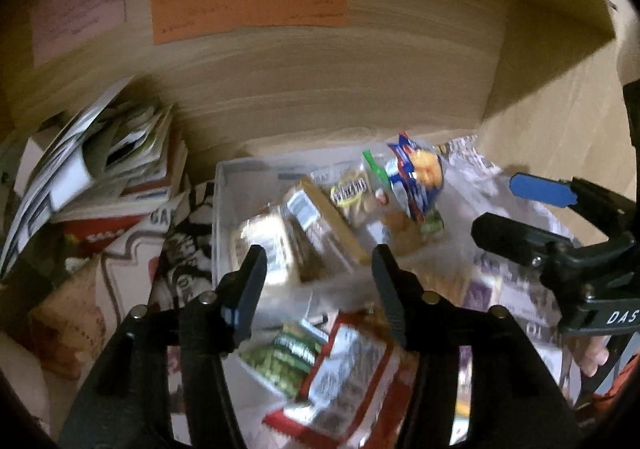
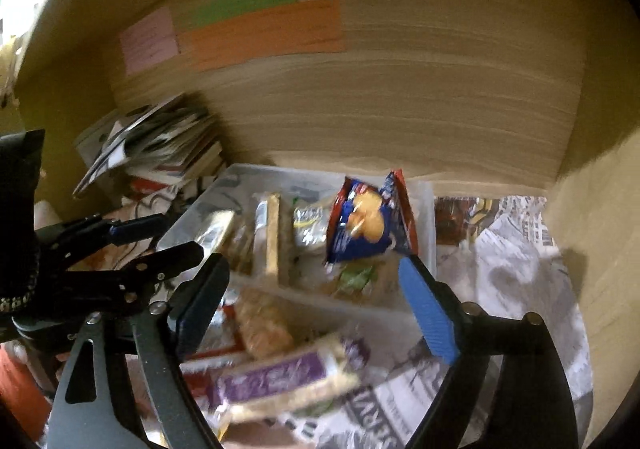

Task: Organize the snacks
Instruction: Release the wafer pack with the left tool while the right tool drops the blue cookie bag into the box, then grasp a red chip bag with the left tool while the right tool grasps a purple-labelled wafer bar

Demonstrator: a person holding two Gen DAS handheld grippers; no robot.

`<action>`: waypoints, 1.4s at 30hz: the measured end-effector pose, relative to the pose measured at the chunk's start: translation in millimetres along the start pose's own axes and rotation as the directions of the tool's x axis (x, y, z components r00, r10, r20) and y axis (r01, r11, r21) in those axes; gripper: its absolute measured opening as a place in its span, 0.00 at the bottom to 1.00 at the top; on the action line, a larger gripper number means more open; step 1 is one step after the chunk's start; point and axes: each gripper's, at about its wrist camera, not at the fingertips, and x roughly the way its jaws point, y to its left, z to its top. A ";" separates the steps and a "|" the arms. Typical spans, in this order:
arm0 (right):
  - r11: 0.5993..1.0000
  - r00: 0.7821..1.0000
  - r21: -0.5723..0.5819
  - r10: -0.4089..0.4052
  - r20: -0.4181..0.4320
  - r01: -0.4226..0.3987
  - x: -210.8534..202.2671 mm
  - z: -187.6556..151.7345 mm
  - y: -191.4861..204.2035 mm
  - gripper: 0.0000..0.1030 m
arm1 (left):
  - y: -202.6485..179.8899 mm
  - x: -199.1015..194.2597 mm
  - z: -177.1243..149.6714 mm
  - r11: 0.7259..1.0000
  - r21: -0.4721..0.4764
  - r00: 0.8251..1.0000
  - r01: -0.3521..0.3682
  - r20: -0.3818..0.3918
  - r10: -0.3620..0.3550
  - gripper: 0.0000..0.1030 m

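A clear plastic bin (image 1: pixel 218 209) (image 2: pixel 430 233) stands on the shelf with several snack packets in it. A blue bag with yellow biscuits on it (image 1: pixel 416 181) (image 2: pixel 364 221) stands tilted at the bin's right side. Loose packets lie in front of the bin: a green pea packet (image 1: pixel 288 361), a red and white packet (image 1: pixel 352 369) and a purple bar (image 2: pixel 288 377). My left gripper (image 1: pixel 318 253) (image 2: pixel 180 235) hangs open over the bin's near edge, nothing between its pads. My right gripper (image 2: pixel 314 263) (image 1: pixel 500 207) is open too, wide, just short of the blue bag and apart from it.
A leaning pile of books and papers (image 1: pixel 112 169) (image 2: pixel 168 145) crowds the left. Newspaper (image 2: pixel 500 269) lines the shelf floor to the right of the bin. A wooden back wall with coloured paper notes (image 1: pixel 248 5) and a wooden side wall (image 2: pixel 592 249) close the space.
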 end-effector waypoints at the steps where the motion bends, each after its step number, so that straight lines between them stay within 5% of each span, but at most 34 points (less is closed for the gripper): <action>1: 1.000 1.000 -0.002 -0.005 0.000 0.005 -2.4 -4.4 1.9 0.84 | -1.1 -3.2 -5.7 1.000 0.005 1.000 0.001 -0.003 -0.001 0.57; 17: 0.998 0.994 0.059 -0.020 -0.110 0.027 3.0 -58.6 7.2 0.87 | -12.9 13.4 -76.4 0.999 0.027 0.992 0.030 -0.125 -0.026 0.62; 34: 0.996 0.983 0.086 -0.002 -0.184 0.018 27.7 -63.4 -2.0 0.87 | -25.8 6.1 -94.3 0.997 0.038 0.989 0.071 -0.135 -0.065 0.77; 42: 0.995 0.977 0.012 -0.098 -0.189 0.102 7.3 -79.4 -20.1 0.79 | -33.3 14.9 -94.7 0.997 0.040 0.988 0.060 -0.146 -0.053 0.79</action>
